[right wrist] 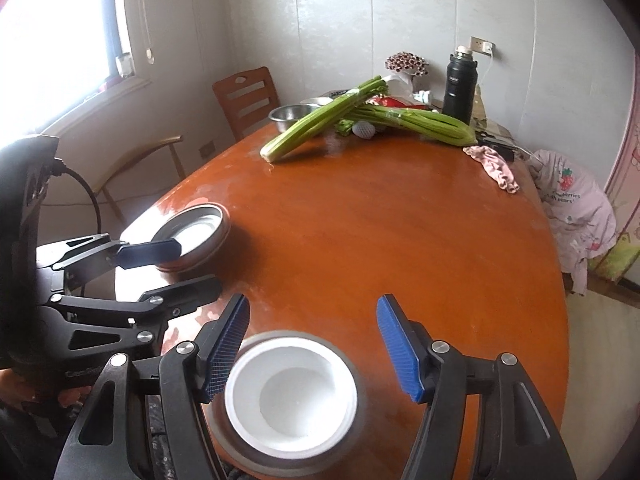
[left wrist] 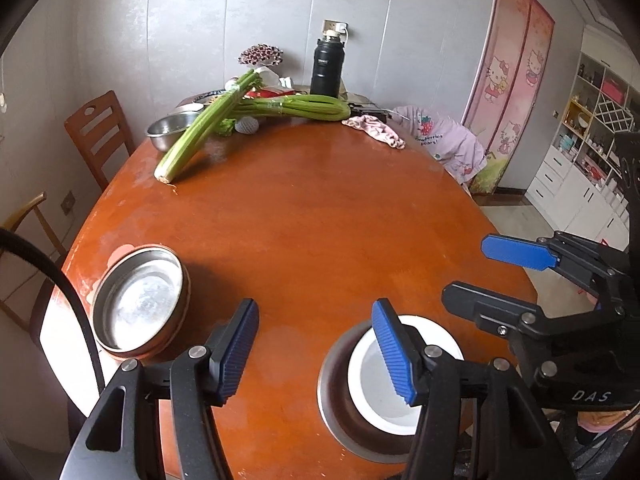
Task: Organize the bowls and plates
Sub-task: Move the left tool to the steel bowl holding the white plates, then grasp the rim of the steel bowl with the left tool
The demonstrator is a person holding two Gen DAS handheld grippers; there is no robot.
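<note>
A white bowl [right wrist: 290, 394] sits inside a shallow steel plate [right wrist: 352, 364] at the near edge of the round wooden table [right wrist: 360, 240]. My right gripper [right wrist: 314, 350] is open and empty, its fingers to either side of the bowl. A steel dish [left wrist: 140, 300] sits on a brown plate [left wrist: 160, 350] at the table's left. My left gripper [left wrist: 316, 350] is open and empty between the dish and the white bowl [left wrist: 376, 384]. The right gripper [left wrist: 484, 276] also shows in the left wrist view, and the left gripper [right wrist: 180, 268] in the right wrist view.
Two celery bunches [left wrist: 224, 120], a steel bowl [left wrist: 168, 132], a black flask [left wrist: 326, 66], a pink cloth [left wrist: 376, 128] and clutter lie at the table's far end. Wooden chairs [left wrist: 100, 136] stand on the left. A draped chair [left wrist: 452, 140] stands on the right.
</note>
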